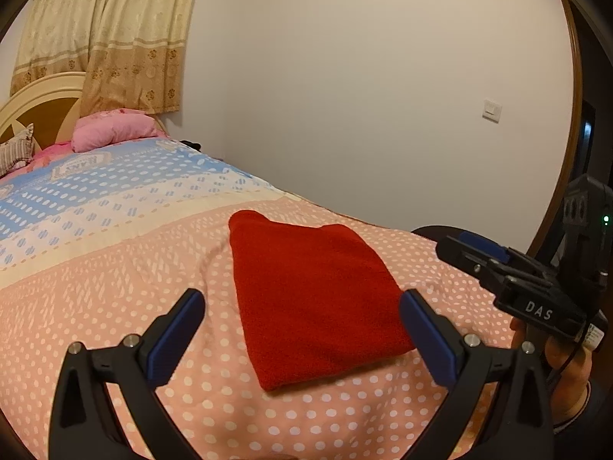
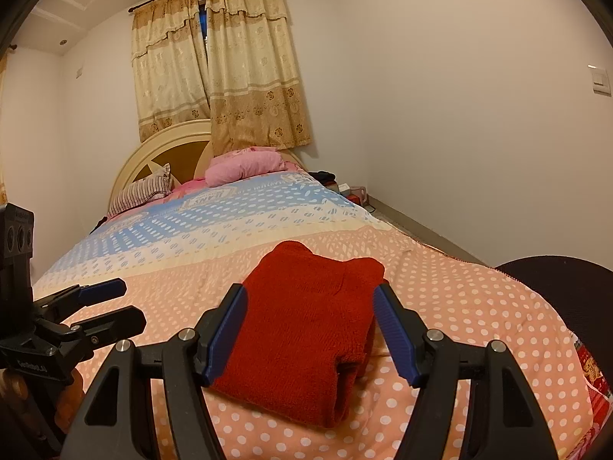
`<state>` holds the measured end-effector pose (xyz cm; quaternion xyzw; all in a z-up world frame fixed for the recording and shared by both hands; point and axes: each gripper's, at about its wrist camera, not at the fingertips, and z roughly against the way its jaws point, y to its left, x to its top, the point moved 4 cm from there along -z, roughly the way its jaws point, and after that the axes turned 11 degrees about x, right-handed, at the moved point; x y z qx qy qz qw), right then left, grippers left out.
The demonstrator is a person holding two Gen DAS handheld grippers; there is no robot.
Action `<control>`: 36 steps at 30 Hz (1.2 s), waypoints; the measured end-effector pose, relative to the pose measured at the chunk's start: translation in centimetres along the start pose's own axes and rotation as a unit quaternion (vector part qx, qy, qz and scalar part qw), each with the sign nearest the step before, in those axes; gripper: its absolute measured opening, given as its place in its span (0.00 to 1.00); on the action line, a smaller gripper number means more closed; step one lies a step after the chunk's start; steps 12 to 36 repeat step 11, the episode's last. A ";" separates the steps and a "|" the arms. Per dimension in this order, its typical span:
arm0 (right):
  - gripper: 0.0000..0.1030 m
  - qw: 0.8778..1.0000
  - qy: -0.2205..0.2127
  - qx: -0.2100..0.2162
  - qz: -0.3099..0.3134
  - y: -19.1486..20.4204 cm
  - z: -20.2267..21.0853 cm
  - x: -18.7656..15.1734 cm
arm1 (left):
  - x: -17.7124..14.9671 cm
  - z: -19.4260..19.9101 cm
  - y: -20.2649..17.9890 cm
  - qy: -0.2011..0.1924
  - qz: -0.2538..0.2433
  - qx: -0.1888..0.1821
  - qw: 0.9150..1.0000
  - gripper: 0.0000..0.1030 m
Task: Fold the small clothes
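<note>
A folded red knitted garment (image 2: pixel 306 329) lies on a bed's pink quilt with white polka dots (image 2: pixel 479 306), framed between the spread blue-padded fingers of the right gripper (image 2: pixel 308 331), which hovers above without touching it. At the left edge, the left gripper (image 2: pixel 115 306) reaches in, its two black and blue fingers apart and empty. Beyond, a pink pillow (image 2: pixel 245 166) and a striped cushion (image 2: pixel 140 191) rest against a cream headboard (image 2: pixel 161 142) under beige patterned curtains (image 2: pixel 218 65). A dark rounded object (image 2: pixel 555 280), possibly a chair back, stands beside the bed at right.

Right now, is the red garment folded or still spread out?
Folded. The red garment lies as a compact rectangle on the bedspread, with stacked layers showing at its near right edge.
</note>
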<state>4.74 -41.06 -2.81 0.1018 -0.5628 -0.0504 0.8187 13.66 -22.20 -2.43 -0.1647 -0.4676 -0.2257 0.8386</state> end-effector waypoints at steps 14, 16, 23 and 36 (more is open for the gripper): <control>0.67 1.000 0.009 0.001 0.001 -0.1 -0.3 -0.3 | -0.2 0.4 -0.3 -0.014 -0.013 0.009 1.000 1.00; 0.67 1.000 0.009 0.001 0.001 -0.1 -0.3 -0.3 | -0.2 0.4 -0.3 -0.014 -0.013 0.009 1.000 1.00; 0.67 1.000 0.009 0.001 0.001 -0.1 -0.3 -0.3 | -0.2 0.4 -0.3 -0.014 -0.013 0.009 1.000 1.00; 0.67 1.000 0.009 0.001 0.001 -0.1 -0.3 -0.3 | -0.2 0.4 -0.3 -0.014 -0.013 0.009 1.000 1.00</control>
